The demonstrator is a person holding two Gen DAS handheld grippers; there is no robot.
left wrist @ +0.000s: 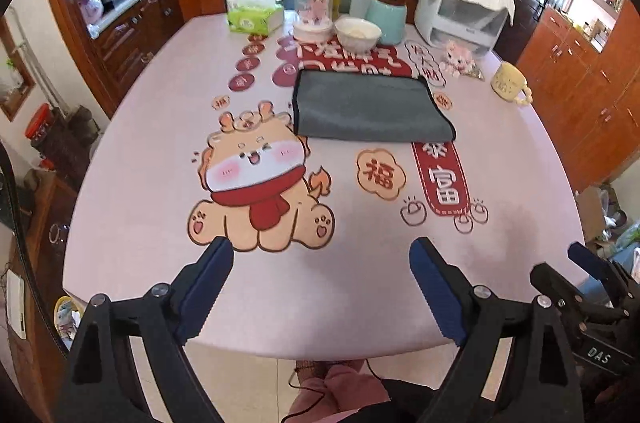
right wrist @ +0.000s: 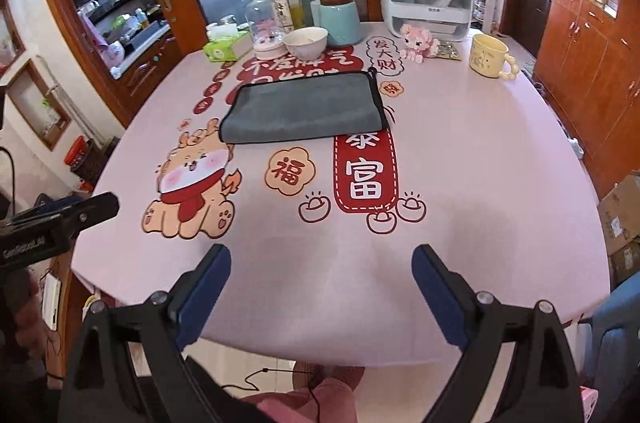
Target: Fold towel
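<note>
A grey towel (left wrist: 366, 107) with a black edge lies folded flat on the pink printed table (left wrist: 132, 143), past its middle. It also shows in the right wrist view (right wrist: 306, 109). My left gripper (left wrist: 320, 255) is open and empty, held above the near edge of the table, well short of the towel. My right gripper (right wrist: 320, 259) is open and empty too, beside the left one at the near edge. The right gripper also shows at the right edge of the left wrist view (left wrist: 576, 275).
At the far end stand a tissue box (left wrist: 256, 17), a glass dome (left wrist: 314, 7), a white bowl (left wrist: 358, 33), a teal pot (left wrist: 386, 17), a white appliance (left wrist: 460, 7), a pink plush toy (left wrist: 458, 57) and a yellow mug (left wrist: 510, 83). Wooden cabinets line both sides.
</note>
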